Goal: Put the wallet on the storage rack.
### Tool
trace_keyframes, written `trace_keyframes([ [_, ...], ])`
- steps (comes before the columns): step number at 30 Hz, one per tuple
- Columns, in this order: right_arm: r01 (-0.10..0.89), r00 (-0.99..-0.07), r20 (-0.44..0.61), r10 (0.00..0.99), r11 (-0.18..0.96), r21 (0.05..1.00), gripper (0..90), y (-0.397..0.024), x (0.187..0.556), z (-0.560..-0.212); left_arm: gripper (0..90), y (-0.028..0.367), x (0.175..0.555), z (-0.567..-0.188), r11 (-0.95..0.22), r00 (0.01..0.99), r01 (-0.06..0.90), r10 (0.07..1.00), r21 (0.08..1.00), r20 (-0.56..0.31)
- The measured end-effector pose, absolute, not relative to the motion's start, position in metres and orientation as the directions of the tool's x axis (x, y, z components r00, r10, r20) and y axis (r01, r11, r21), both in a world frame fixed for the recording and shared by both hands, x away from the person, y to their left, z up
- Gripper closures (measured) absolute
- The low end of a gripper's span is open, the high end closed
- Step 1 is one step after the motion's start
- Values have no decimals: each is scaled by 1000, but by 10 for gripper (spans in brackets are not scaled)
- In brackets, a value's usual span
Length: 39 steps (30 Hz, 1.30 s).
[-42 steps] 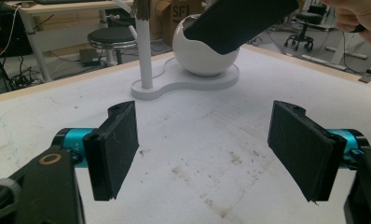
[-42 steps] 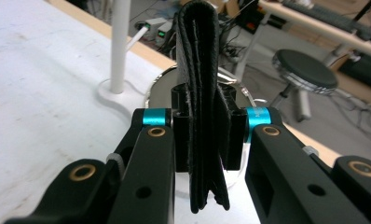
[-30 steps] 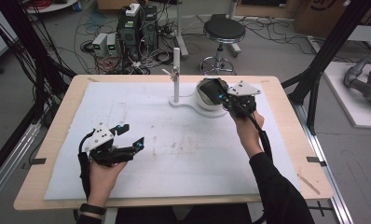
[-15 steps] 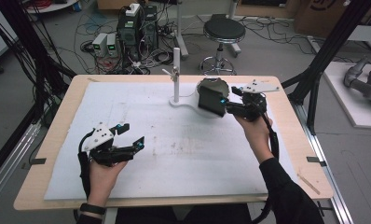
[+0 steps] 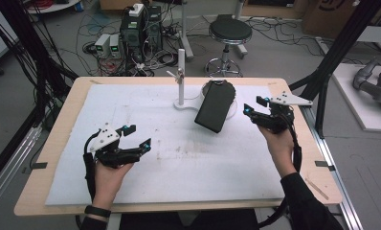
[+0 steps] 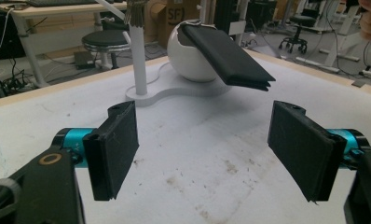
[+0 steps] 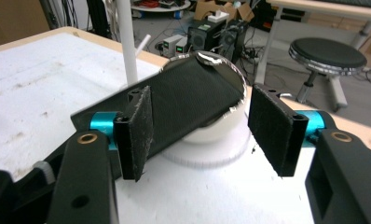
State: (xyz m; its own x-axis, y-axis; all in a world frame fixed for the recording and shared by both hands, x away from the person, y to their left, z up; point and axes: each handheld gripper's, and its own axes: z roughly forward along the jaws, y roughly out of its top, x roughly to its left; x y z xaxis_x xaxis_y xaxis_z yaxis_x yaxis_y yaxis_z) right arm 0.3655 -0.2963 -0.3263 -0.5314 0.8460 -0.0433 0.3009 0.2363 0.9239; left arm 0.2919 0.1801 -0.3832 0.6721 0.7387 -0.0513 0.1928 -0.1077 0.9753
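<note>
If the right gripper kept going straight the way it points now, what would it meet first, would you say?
Most likely the flat black folded cloth leaning out of the white bowl; it lies dead ahead between the open jaws of the right gripper, though depth is uncertain.

A flat, black, rectangular folded cloth pad (image 5: 215, 106) lies propped at a slant. Its upper end rests on the rim of a round white bowl (image 5: 231, 109), and its lower end juts out past the bowl, over the white surface (image 5: 179, 163). In the left gripper view the pad (image 6: 228, 56) shows layered edges at its free end, which hangs clear of the surface. The bowl (image 6: 190, 58) sits on a flat white base plate (image 6: 174, 88), from which a slim white upright post (image 5: 181, 76) rises just beside it.
</note>
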Motion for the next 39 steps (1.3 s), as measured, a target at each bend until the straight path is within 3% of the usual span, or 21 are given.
trace_keyframes([
  [17, 391, -484, 57, 873, 157, 907, 258, -342, 331, -371, 243, 192, 296, -386, -105, 658, 199, 752, 974, -53],
  [39, 416, -456, 66, 887, 147, 897, 224, -358, 328, -392, 243, 198, 292, -390, -114, 642, 207, 765, 972, -47],
])
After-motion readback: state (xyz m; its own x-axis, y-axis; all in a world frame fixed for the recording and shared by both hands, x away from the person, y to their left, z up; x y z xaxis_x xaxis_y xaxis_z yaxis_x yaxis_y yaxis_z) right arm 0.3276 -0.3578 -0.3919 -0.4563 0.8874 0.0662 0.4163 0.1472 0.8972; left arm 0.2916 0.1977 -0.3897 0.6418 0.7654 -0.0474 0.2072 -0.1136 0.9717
